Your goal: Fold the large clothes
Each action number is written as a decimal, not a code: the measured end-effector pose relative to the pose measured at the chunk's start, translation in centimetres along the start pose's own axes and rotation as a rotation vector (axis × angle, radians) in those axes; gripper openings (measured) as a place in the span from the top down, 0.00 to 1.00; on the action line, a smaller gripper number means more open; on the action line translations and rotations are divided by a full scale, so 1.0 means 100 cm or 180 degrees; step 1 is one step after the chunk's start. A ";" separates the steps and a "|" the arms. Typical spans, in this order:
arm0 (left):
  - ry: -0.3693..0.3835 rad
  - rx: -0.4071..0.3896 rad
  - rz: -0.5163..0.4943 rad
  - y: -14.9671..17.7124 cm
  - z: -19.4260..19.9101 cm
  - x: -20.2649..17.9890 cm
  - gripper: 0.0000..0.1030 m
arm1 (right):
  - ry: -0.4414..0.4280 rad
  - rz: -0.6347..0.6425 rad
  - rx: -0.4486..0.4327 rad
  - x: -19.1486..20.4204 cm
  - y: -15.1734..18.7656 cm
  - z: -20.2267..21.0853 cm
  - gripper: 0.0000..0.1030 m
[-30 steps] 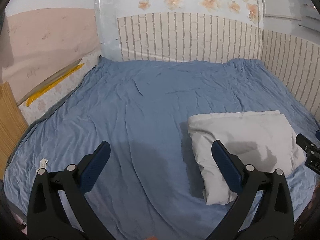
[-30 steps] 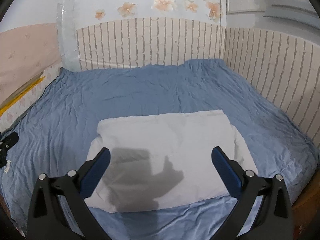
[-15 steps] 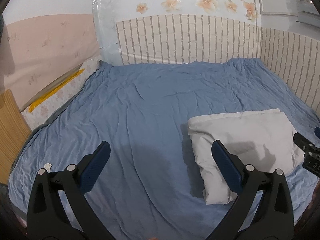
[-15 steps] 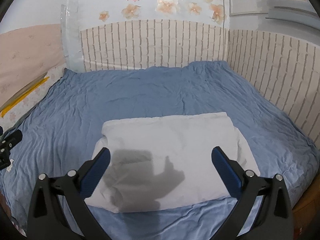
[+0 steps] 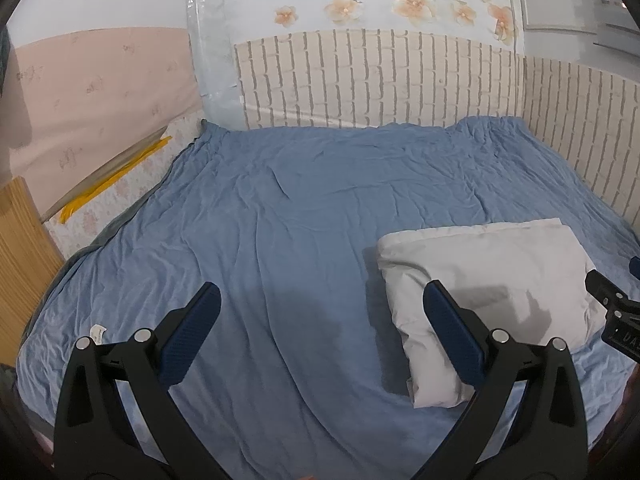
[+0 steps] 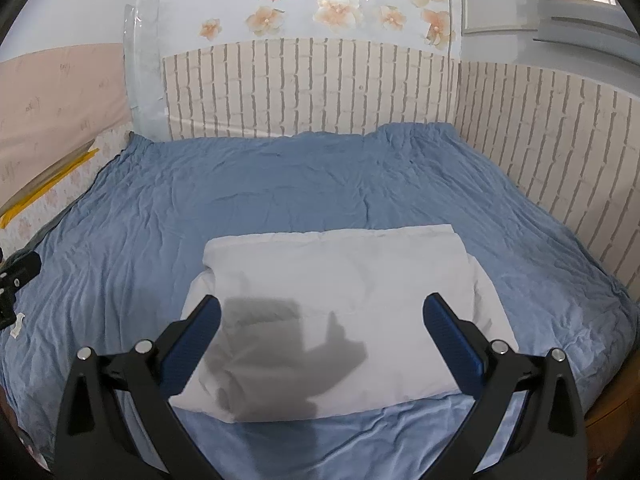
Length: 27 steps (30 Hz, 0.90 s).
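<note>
1. Looking along the left gripper (image 5: pixel 320 320), the left wrist view shows both blue-padded fingers (image 5: pixel 192 332) spread wide with nothing between them, held above the blue sheet (image 5: pixel 300 208). The folded white garment (image 5: pixel 492 292) lies on the sheet off to the right, partly behind the right-hand finger, a neat, thick rectangle near the bed's near edge. A small white tag (image 5: pixel 97 332) lies on the sheet just beside the left-hand finger. At the far right edge a black part of the right gripper (image 5: pixel 612 312) shows over the garment's corner. A brick-pattern panel (image 5: pixel 380 80) lines the wall behind and to the right of the bed, with flower stickers (image 5: pixel 412 0) above it. A wooden board (image 5: pixel 24 272) stands at the left.

2. In the right wrist view, the right gripper (image 6: pixel 320 320) hangs directly over the garment (image 6: pixel 340 280), fingers (image 6: pixel 448 332) spread wide and empty. The tool's shadow (image 6: pixel 280 344) falls on the white cloth between them. The garment sits near the near edge of the sheet (image 6: pixel 280 180), its layers showing at the left end. A bit of the left gripper (image 6: pixel 16 280) shows at the left edge, by the tag (image 6: pixel 17 322).
</note>
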<state>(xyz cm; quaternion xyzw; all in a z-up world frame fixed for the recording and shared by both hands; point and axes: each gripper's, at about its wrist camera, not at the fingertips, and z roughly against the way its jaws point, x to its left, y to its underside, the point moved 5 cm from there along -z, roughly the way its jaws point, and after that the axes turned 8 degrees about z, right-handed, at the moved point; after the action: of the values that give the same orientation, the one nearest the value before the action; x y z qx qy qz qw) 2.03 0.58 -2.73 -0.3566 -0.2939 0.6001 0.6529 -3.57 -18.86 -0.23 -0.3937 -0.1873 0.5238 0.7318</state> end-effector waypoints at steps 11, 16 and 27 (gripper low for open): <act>-0.0017 0.0028 0.0053 -0.001 -0.004 0.005 0.03 | 0.0018 0.0012 -0.0022 -0.004 0.001 -0.001 0.02; -0.0034 0.0029 0.0024 0.001 -0.006 0.002 0.03 | 0.0036 0.0017 -0.0016 -0.005 0.002 -0.001 0.02; -0.0063 0.0029 0.0040 0.002 -0.009 0.003 0.03 | 0.0045 0.0019 -0.0004 -0.005 0.003 -0.002 0.02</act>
<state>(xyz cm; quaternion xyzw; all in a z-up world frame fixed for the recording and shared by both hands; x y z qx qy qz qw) 2.66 0.73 -3.38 -0.3494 -0.2954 0.6091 0.6478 -3.79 -19.38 -0.56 -0.3985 -0.1813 0.5230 0.7313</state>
